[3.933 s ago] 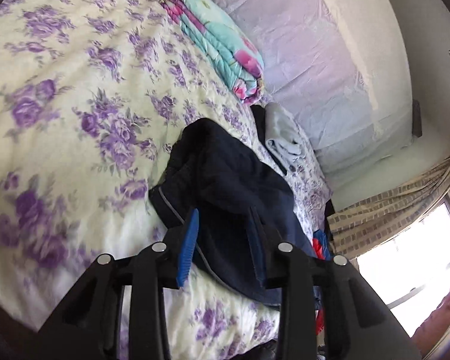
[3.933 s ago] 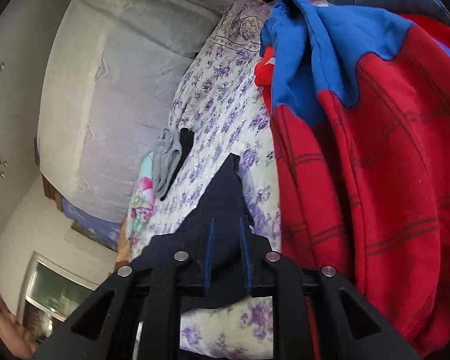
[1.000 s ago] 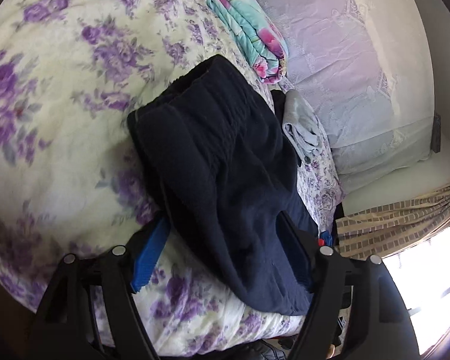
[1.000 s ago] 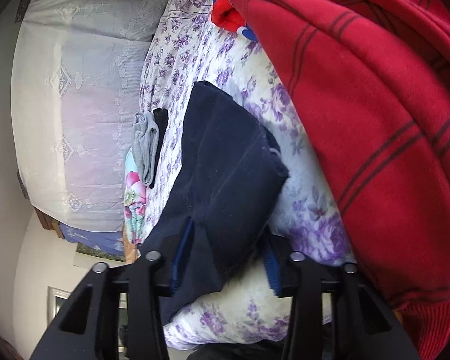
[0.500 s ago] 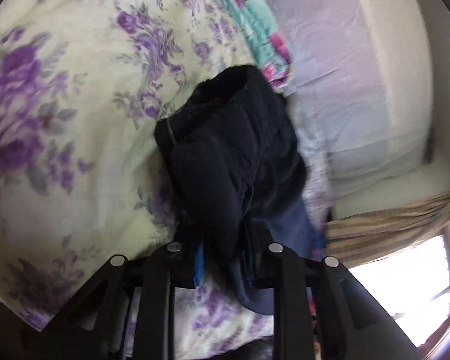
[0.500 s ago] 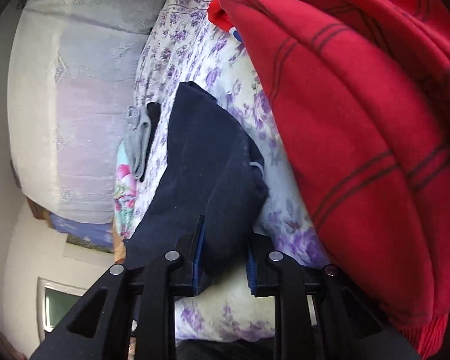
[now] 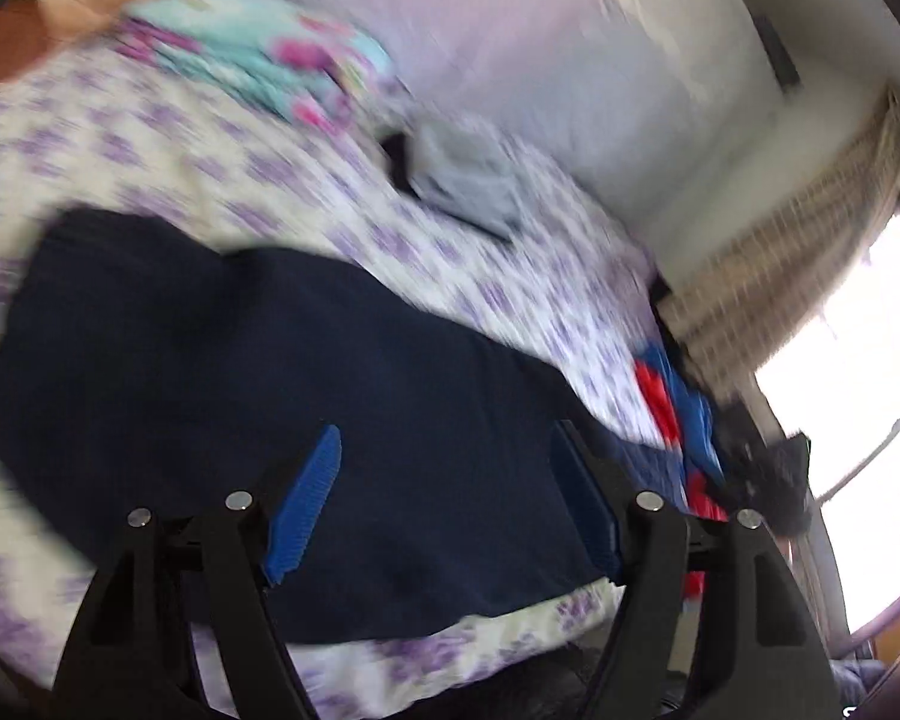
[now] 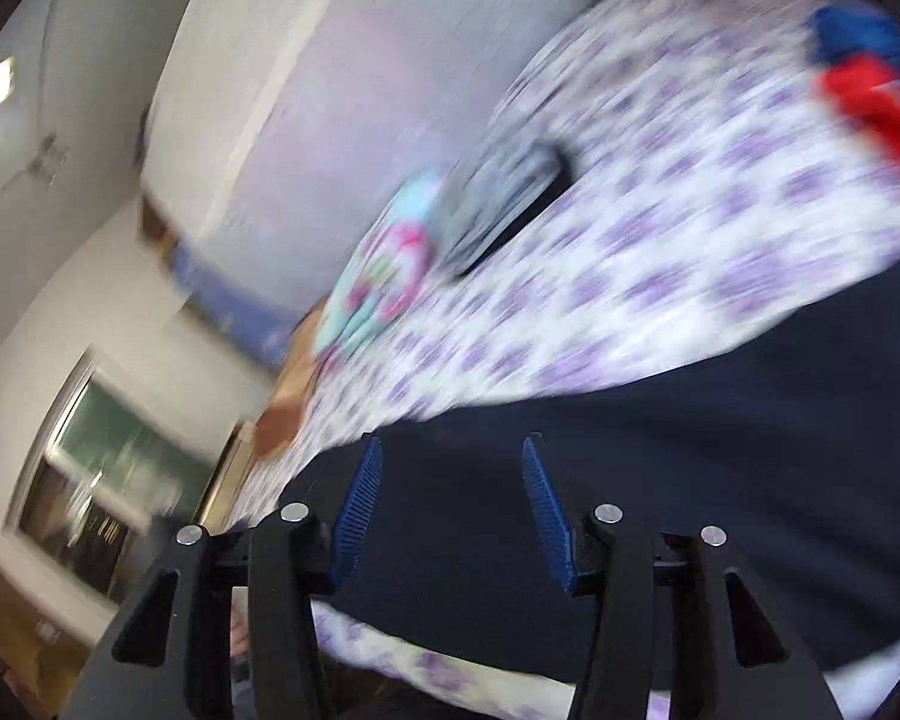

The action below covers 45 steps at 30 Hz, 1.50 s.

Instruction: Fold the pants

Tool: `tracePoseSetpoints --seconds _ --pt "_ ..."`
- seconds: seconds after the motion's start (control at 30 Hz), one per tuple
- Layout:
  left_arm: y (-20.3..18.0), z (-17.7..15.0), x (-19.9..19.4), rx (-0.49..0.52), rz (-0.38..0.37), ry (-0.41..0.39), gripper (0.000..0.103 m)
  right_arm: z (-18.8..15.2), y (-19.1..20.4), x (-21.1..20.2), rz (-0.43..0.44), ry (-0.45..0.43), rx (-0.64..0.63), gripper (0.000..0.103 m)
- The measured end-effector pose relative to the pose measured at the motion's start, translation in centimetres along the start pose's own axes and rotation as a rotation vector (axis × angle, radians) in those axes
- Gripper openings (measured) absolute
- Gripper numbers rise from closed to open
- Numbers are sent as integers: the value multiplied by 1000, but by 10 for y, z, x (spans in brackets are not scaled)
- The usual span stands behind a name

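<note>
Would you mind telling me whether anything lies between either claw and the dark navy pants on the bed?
Nothing visible does. The dark navy fabric pants lie directly under the left claw and right claw, whose jaws are opening with no cloth pinched. The folded grey garment sits well beyond.

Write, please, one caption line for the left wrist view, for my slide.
Left hand-held gripper, jaws opening, above dark navy pants spread on a floral bedsheet.

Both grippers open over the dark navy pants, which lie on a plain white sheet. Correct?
Not plain white: the sheet is cream with purple flowers, as the left wrist view shows. The rest holds: the left gripper and right gripper are opening over the dark navy pants, clamping nothing.
</note>
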<state>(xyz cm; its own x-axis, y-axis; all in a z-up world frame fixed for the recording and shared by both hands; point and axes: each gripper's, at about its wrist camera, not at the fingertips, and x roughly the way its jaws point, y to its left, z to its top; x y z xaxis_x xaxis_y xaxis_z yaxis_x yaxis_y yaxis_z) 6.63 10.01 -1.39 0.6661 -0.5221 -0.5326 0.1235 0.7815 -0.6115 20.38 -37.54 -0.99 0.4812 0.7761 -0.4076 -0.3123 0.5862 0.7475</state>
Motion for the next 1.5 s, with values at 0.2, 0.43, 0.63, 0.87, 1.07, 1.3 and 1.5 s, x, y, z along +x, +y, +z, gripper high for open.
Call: tracePoseSetpoints --seconds 0.2,0.43,0.63,0.87,1.07,1.3,1.5 --pt "17 -10 78 81 123 119 53 -1 -17 143 -48 281 65 42" --pt "18 -15 41 57 39 75 60 21 -29 118 -21 343 67 45" --pt "-31 -3 84 180 -74 109 73 85 -7 149 87 396 -40 64" --pt "-27 -23 134 217 -51 190 74 92 -42 214 56 706 -10 64" --pt "-24 -31 130 242 -97 154 80 60 -4 207 231 858 -158 68" --pt "-28 -34 132 269 -105 138 82 24 48 175 165 872 -544 68" --pt "-29 -35 131 270 -125 134 84 18 74 145 116 785 -655 69"
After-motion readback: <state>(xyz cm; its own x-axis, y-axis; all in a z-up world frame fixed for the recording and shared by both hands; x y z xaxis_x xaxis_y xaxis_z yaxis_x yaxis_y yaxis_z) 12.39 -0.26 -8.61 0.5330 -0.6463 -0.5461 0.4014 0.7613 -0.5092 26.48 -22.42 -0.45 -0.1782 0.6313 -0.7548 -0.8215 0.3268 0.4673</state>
